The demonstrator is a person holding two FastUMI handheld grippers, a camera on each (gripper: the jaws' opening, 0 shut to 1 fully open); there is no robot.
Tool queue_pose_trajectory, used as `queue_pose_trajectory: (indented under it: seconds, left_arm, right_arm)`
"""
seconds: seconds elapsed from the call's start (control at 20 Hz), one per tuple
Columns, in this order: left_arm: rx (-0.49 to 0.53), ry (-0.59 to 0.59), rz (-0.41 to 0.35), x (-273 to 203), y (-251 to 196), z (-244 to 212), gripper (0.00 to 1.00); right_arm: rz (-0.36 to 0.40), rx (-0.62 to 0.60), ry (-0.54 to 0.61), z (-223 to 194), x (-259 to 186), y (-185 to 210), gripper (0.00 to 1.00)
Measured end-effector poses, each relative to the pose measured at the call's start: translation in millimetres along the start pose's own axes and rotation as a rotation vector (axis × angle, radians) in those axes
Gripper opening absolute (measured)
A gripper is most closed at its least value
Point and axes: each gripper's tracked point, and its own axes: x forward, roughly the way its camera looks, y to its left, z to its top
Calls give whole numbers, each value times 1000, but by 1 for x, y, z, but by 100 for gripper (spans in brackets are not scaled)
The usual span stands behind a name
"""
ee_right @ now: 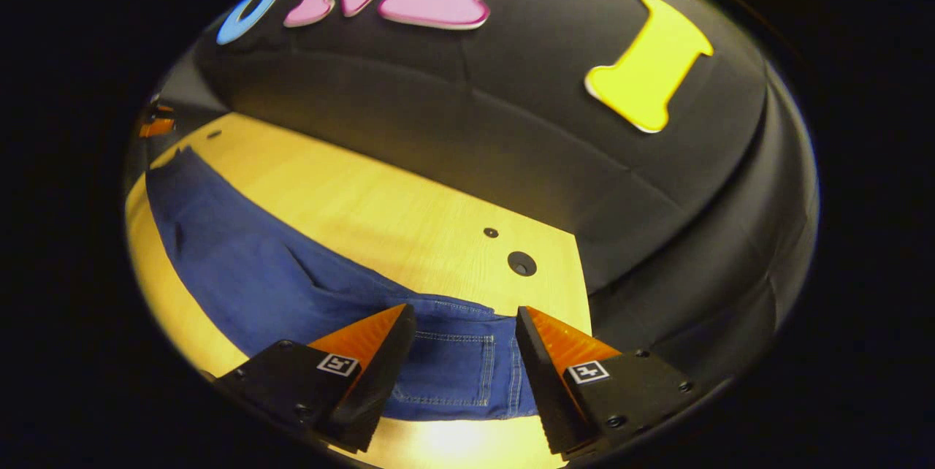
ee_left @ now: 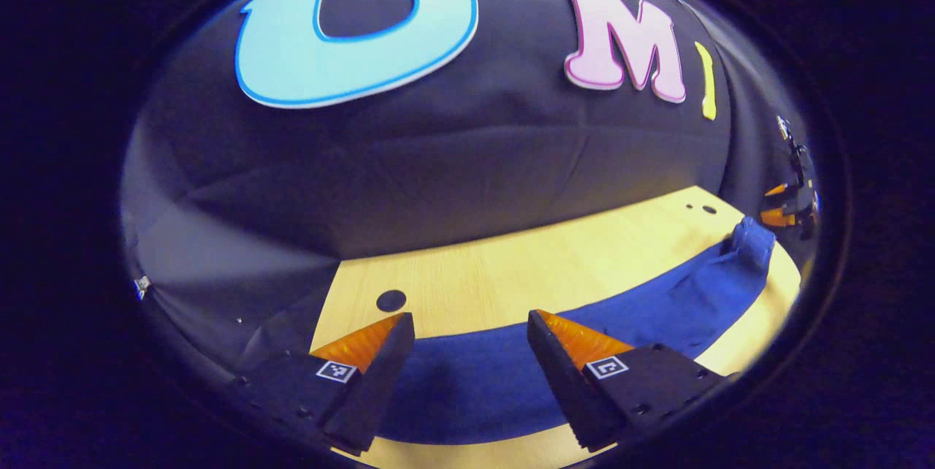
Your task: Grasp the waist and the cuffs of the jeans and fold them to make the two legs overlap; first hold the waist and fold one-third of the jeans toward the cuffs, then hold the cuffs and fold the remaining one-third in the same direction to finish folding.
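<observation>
— Blue denim, a long pair of jeans (ee_right: pixel 307 286), lies stretched flat in a strip across the pale wooden surface (ee_right: pixel 380 213). Judging by how narrow the strip is, the legs may already overlap, though I can't be sure.

— Which end is which?

— In the right gripper view the back pocket and its stitched seams lie between the fingers of the right gripper (ee_right: pixel 464 352), so that is the waist. In the left gripper view the left gripper (ee_left: pixel 471 359) hangs over the plainer end of the jeans (ee_left: pixel 511 374), which I take to be the cuffs.

— Are the jaws holding anything?

— No. Both pairs stand wide apart above the cloth, with denim showing between them and nothing pinched.

— How will it handle?

— Denim is soft but fairly heavy, I'd judge; it will sag and drag, not slide. The waistband is thick with seams, so a bite right at the waist edge should hold. The cuffs are thinner, and both layers need catching together.

— And round about?

— The surface is light wood grain with a few small dark round holes (ee_right: pixel 521 263). Black cloth (ee_right: pixel 511 126) hangs as the wall close behind. Far off in the left gripper view, the other gripper (ee_left: pixel 792 199) shows at the waist end.
</observation>
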Motion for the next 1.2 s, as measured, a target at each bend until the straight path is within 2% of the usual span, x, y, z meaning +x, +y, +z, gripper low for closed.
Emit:
queue_pose_trajectory:
  seconds: [0.1, 0.2, 0.3, 0.45, 0.55, 0.65, 0.75, 0.8, 0.85, 1.0, 1.05, 1.1, 1.2]
  left_arm:
    - [-101, -158, -52, -36, -28, 45, 98]
    - [-136, -243, -20, -72, -36, 67, 98]
    - [-133, -249, -6, -97, -48, 70, 98]
    - [-128, -229, 36, -115, -57, 60, 98]
    - [-134, -209, 61, -127, -63, 59, 99]
    - [-100, -234, 71, -141, -72, 66, 98]
    - [-47, -269, 80, -153, -88, 79, 97]
    - [-35, -281, 114, -156, -91, 84, 97]
    - [-44, -291, 142, -159, -97, 92, 97]
    - [-80, -341, 95, -165, -142, 116, 97]
    - [-75, -348, 74, -165, -154, 122, 97]
    - [-61, -351, 63, -161, -163, 124, 97]
    - [-45, -343, 81, -157, -166, 127, 98]
  right_arm:
    - [-32, 112, 0, -2, -18, -26, 89]
    - [-110, 195, 46, -28, -26, -55, 93]
    - [-126, 321, 111, -70, -32, -73, 93]
    - [-179, 578, 231, -129, -5, -81, 94]
    - [-215, 757, 285, -157, 4, -82, 94]
    - [-229, 883, 334, -182, 18, -81, 94]
    - [-190, 950, 340, -187, 35, -79, 94]
    - [-182, 945, 346, -188, 38, -80, 94]
    - [-201, 947, 299, -182, 49, -90, 92]
    - [-201, 1001, 284, -177, 62, -101, 89]
    - [-201, 1016, 284, -178, 65, -101, 77]
    - [-205, 1016, 285, -181, 66, -101, 70]
    - [-178, 1026, 263, -178, 68, -99, 48]
